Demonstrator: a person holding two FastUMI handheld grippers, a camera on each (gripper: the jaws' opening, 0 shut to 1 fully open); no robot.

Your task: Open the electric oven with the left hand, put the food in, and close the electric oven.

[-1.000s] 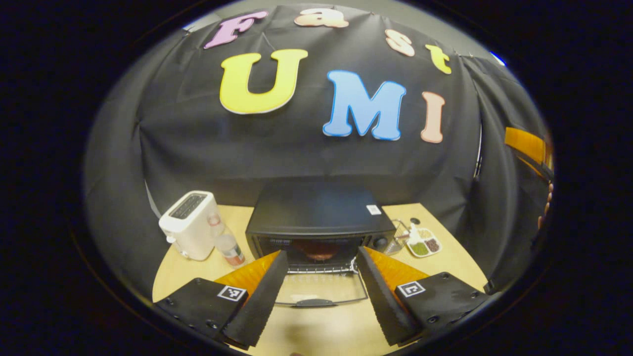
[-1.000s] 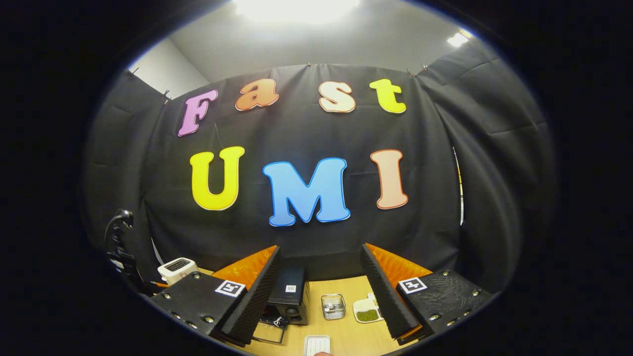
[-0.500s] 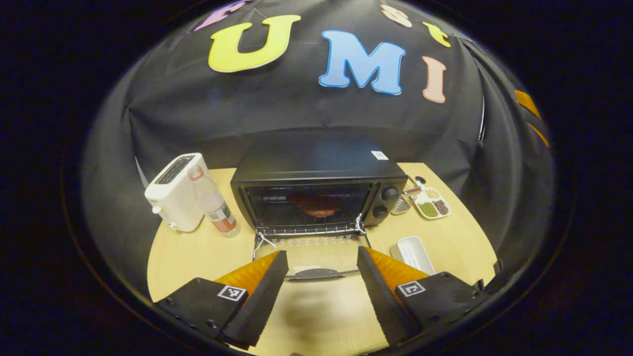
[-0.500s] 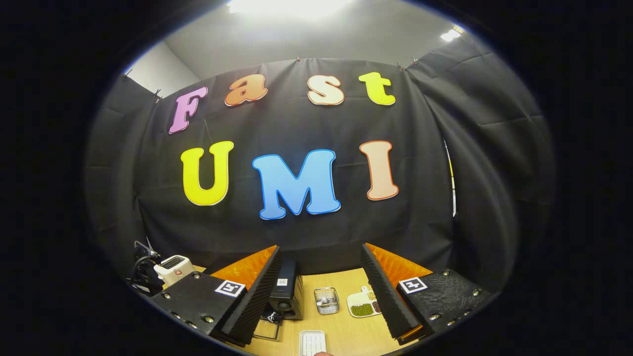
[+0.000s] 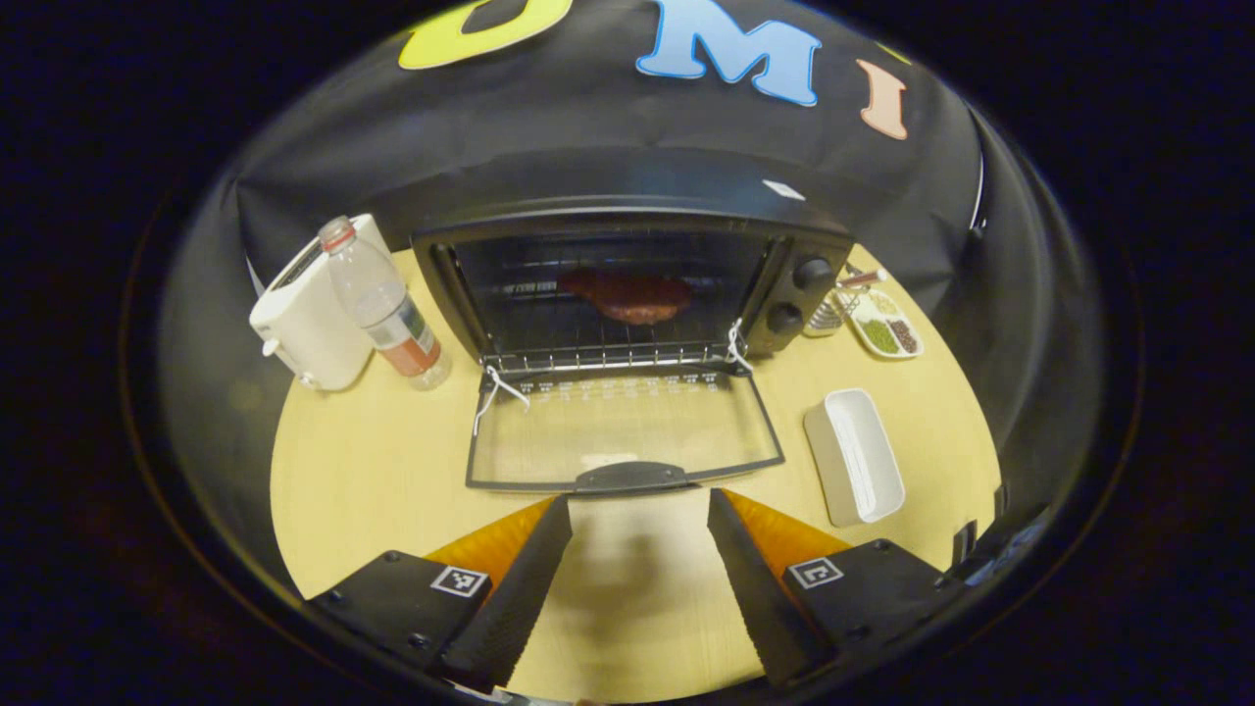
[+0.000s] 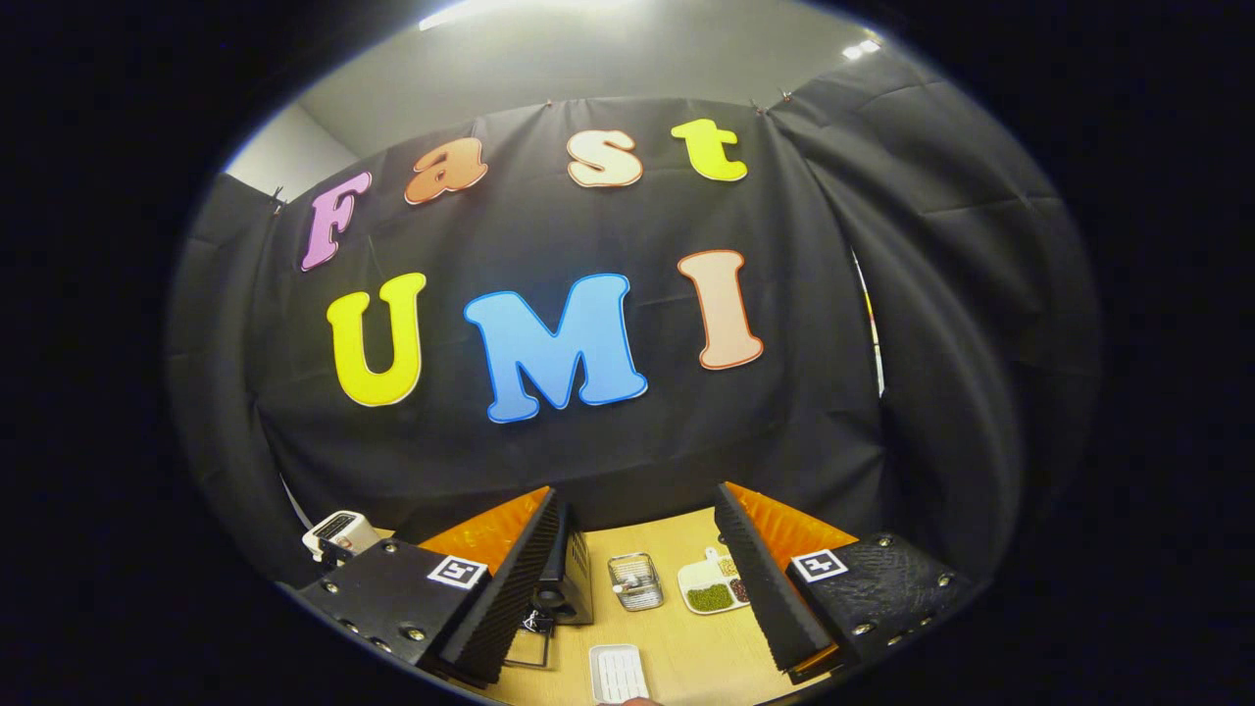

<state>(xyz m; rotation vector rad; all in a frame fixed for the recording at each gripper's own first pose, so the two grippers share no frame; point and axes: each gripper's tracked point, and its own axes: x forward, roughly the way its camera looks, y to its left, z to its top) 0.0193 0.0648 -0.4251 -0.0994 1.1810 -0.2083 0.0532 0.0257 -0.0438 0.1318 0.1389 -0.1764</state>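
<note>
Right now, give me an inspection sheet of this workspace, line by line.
Surface: wooden table, bare in front of the oven.
Job's things: electric oven with its glass door folded down flat; reddish food on the rack inside.
Clutter: white toaster, plastic bottle, white tray, divided dish of beans, small metal basket.
Grippers: left gripper open, just short of the door handle; right gripper open, holding nothing.
Cables: white strings at the door hinges.
Surroundings: black cloth booth wall.
</note>
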